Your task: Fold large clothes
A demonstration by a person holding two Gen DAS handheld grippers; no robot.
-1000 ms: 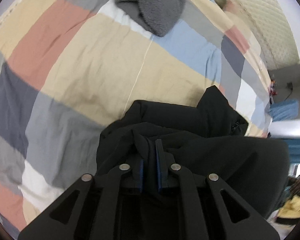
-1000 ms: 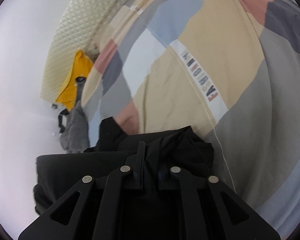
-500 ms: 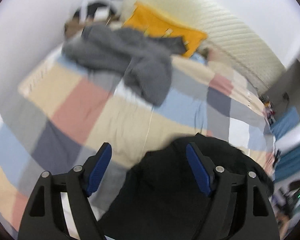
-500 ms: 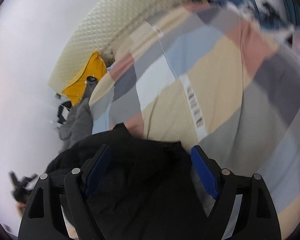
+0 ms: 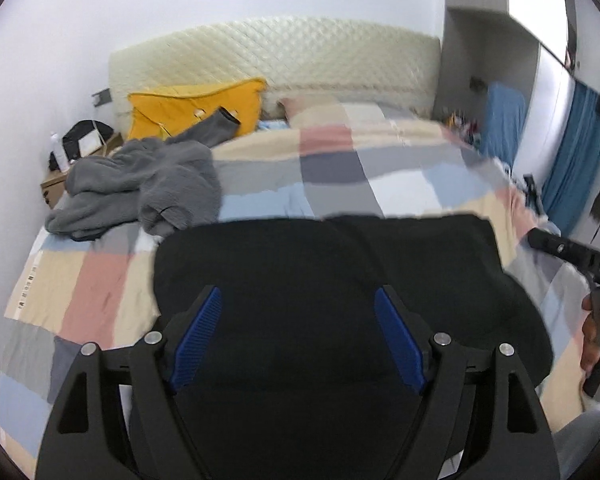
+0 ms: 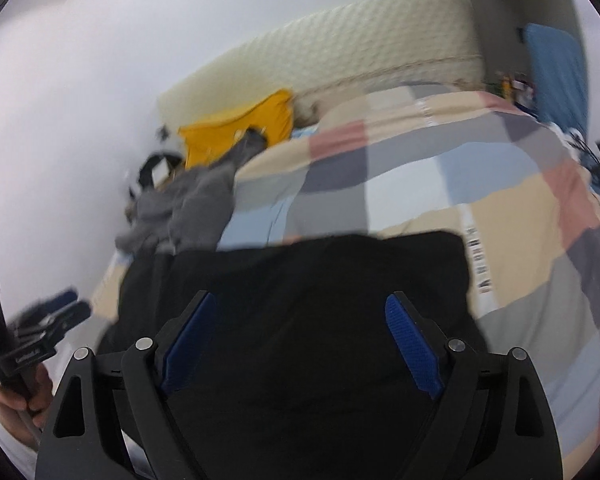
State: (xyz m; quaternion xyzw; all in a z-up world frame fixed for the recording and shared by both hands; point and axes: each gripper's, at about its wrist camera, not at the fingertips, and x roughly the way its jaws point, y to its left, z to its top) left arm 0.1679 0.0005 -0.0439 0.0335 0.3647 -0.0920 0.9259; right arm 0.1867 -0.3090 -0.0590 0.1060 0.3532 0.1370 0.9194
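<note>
A black garment (image 5: 328, 264) lies folded into a flat block on the checked bedspread (image 5: 340, 176), near the foot of the bed. It also shows in the right wrist view (image 6: 300, 280). My left gripper (image 5: 298, 332) is open and empty, raised above the garment's near part. My right gripper (image 6: 300, 336) is open and empty, also above the garment. The right gripper's body shows at the right edge of the left wrist view (image 5: 572, 256). The left gripper shows at the left edge of the right wrist view (image 6: 32, 340).
A crumpled grey fleece garment (image 5: 140, 188) lies at the bed's far left. A yellow pillow (image 5: 196, 104) leans on the cream quilted headboard (image 5: 276, 56). A bedside box with a black bag (image 5: 80, 140) stands left. Blue cloth (image 5: 504, 120) hangs at the right.
Both grippers were shut on the black garment's folds a second ago. They have opened, let go and lifted back, so the views now look along the bed towards the headboard.
</note>
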